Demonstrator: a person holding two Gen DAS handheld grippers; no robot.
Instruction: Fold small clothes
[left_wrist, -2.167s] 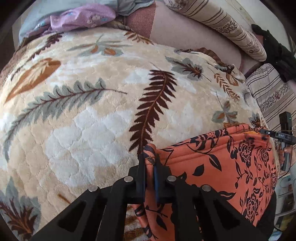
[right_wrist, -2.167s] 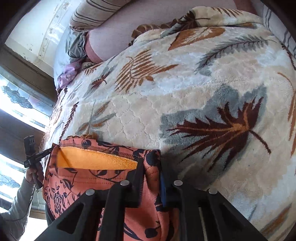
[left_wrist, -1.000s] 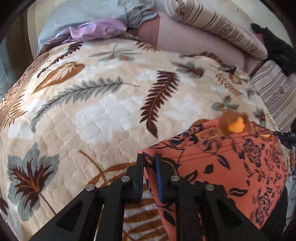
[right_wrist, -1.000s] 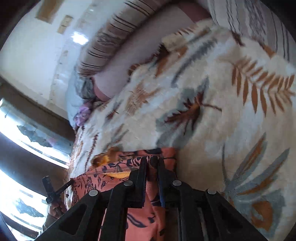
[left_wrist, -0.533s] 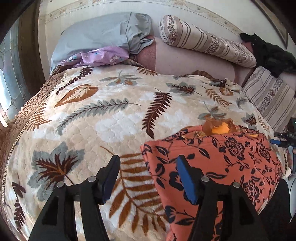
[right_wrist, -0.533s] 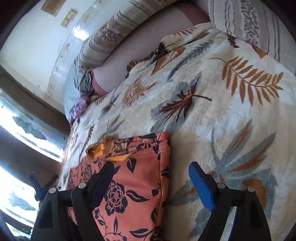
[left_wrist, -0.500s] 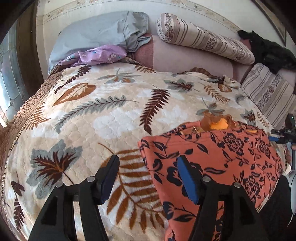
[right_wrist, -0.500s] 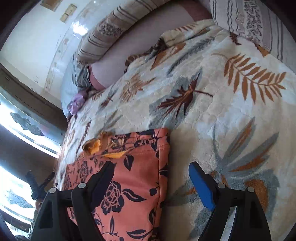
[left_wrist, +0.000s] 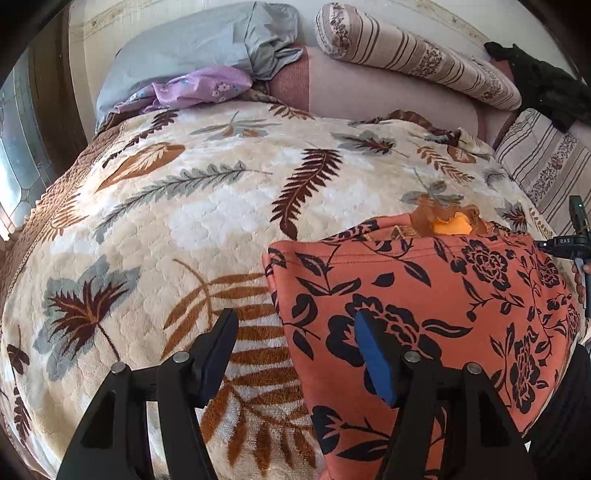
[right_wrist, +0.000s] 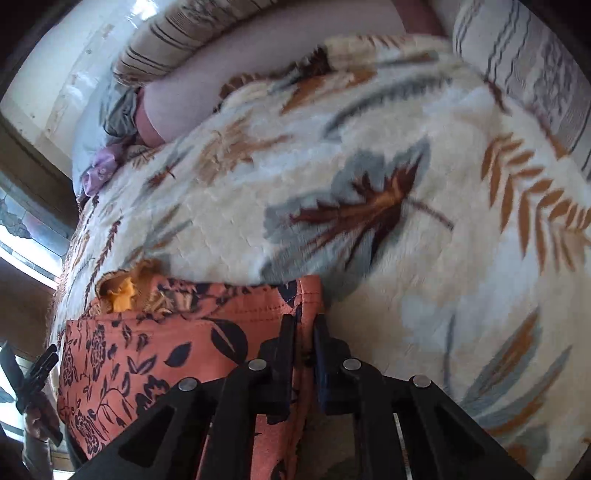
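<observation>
Garment (left_wrist: 424, 295) folded, right tool (right_wrist: 304, 332) pinching edge

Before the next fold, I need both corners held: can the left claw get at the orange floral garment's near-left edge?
Probably yes: the left claw is open astride that edge of the orange floral garment, nothing between.

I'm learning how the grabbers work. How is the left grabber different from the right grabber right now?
The left gripper is open, with nothing pinched; the right gripper has just been closing and is shut on the orange flowered garment. The left one straddles the garment's left edge; the right one pinches its right edge. Both are black with blue pads.
</observation>
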